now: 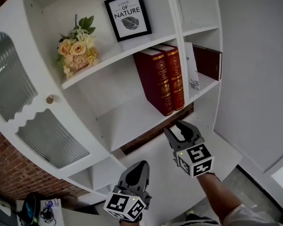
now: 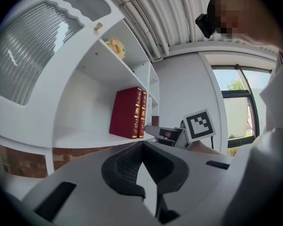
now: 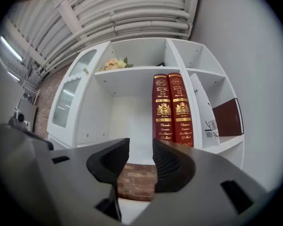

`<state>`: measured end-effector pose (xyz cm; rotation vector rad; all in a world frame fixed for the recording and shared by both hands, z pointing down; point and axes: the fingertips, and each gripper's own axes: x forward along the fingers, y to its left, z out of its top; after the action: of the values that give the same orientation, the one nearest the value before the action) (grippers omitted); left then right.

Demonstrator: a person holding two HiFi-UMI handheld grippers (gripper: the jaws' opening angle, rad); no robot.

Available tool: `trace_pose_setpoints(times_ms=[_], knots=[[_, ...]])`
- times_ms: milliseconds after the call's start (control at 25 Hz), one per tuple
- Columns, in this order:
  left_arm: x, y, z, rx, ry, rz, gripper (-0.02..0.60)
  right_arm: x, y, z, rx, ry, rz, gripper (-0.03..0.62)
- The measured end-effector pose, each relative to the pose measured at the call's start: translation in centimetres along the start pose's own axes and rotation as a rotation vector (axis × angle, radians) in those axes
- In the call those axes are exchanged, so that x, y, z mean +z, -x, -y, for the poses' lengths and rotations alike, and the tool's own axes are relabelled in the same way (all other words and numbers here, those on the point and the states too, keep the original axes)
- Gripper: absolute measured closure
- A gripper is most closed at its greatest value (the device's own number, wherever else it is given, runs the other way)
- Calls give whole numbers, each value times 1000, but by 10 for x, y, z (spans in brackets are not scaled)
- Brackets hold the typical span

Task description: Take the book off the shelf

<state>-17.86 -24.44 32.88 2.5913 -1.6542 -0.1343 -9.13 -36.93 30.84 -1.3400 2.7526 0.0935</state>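
Below the middle shelf (image 1: 127, 121), held the right gripper (image 1: 180, 129) raised, with jaws parted and only air between them — spread, by the look of it, to take a spine. Aimed it up at a pair of volumes: the left red book (image 1: 155, 81) and the right red book (image 1: 175, 76), upright, touching each other, tucked against the divider (image 1: 178, 18) at the right of their compartment. Found both spines turned outward, so offering the narrow edge to a pinch. Touched neither book yet; stood near, but apart from them.

Held the left gripper (image 1: 137, 169) lower and further left, jaws pressed together on nothing — apparently parked out of the way, or kept ready to steady the neighbour.

Judged the left red book the easier pick, given bare shelf on its open side for a jaw to slide in.

Noted on the shelf above a bouquet (image 1: 77, 51) and a framed print (image 1: 127, 15), clear of the reach. Noted in the next compartment a leaning white book (image 1: 192, 65) and a dark brown book (image 1: 208, 60) behind it; probably no part of this pick.
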Motion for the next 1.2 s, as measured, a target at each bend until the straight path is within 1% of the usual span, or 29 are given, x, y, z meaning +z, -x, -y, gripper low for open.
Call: trace_pose_setpoints(times_ms=[200,320,440,560,640,720,880,1040,1200], knots=[[1,-24,-10,55,-7,-13,571,1,-48,31,-44,67,8,450],[0,-36,-16,84,-7,-19,571,0,-66,44,-74,76,7,444],[-2,-43,-22,107,-7,-28,571,-2,-76,48,-89,80,8,430],[-4,-48,-26,126,-4,-33,571,-3,-82,40,-64,96,13,418],[-4,-50,-29,131,-3,-37,571,-4,-87,32,-39,110,9,416],[-5,-51,-30,133,-4,-39,571,-5,-91,26,-32,135,3,416],[-3,-51,-32,136,2,-33,571,1,-93,29,-66,160,17,390],[6,-51,-38,133,-8,-17,571,10,-101,34,-94,134,23,358],[11,-53,-40,127,-3,0,571,9,-107,41,-124,119,-2,344]])
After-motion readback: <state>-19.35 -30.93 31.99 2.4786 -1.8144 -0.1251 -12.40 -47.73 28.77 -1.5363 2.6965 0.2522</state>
